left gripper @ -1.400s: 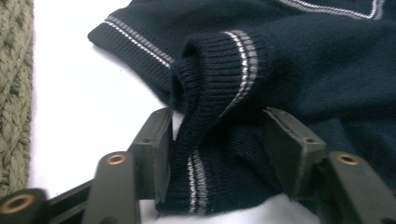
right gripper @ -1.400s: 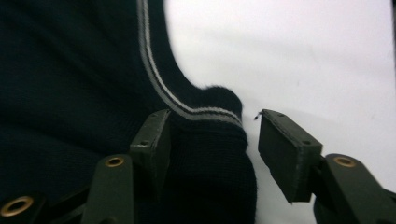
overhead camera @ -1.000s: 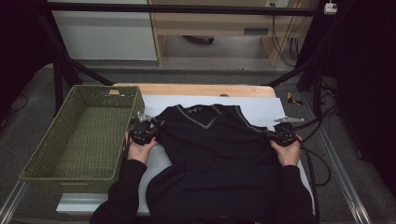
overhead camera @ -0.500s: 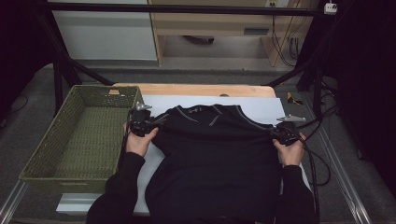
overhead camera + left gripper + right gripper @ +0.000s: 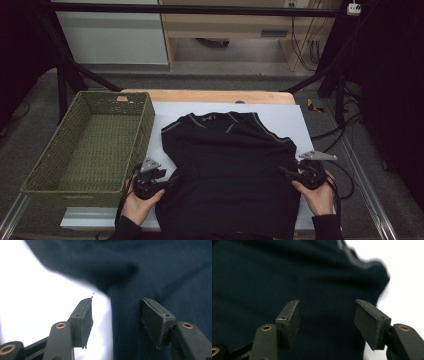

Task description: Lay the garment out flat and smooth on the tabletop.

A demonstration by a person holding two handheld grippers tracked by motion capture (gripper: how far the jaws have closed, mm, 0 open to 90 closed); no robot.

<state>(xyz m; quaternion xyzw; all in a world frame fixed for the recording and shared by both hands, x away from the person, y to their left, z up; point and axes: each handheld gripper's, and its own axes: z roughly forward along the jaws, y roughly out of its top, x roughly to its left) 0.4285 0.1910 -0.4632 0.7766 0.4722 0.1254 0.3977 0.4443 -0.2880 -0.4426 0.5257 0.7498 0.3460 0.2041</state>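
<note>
The dark sweater (image 5: pixel 227 170) is lying spread on the desk (image 5: pixel 295 117), unfolded; both the left hand-held gripper (image 5: pixel 172 178) and the right hand-held gripper (image 5: pixel 286 172) are being held wide open, gripping nothing; folding is judged as remaining.

The sweater (image 5: pixel 227 170) lies on the sheet (image 5: pixel 285 120), right of the basket (image 5: pixel 90 145).

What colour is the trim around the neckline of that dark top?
Grey trim edges the dark navy knitted top, clearest in the high view.

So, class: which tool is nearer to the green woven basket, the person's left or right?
Left. The left tool sits just beside the basket near its front right corner, at the sweater's left edge. The right tool is across the sweater, at its far edge.
</note>
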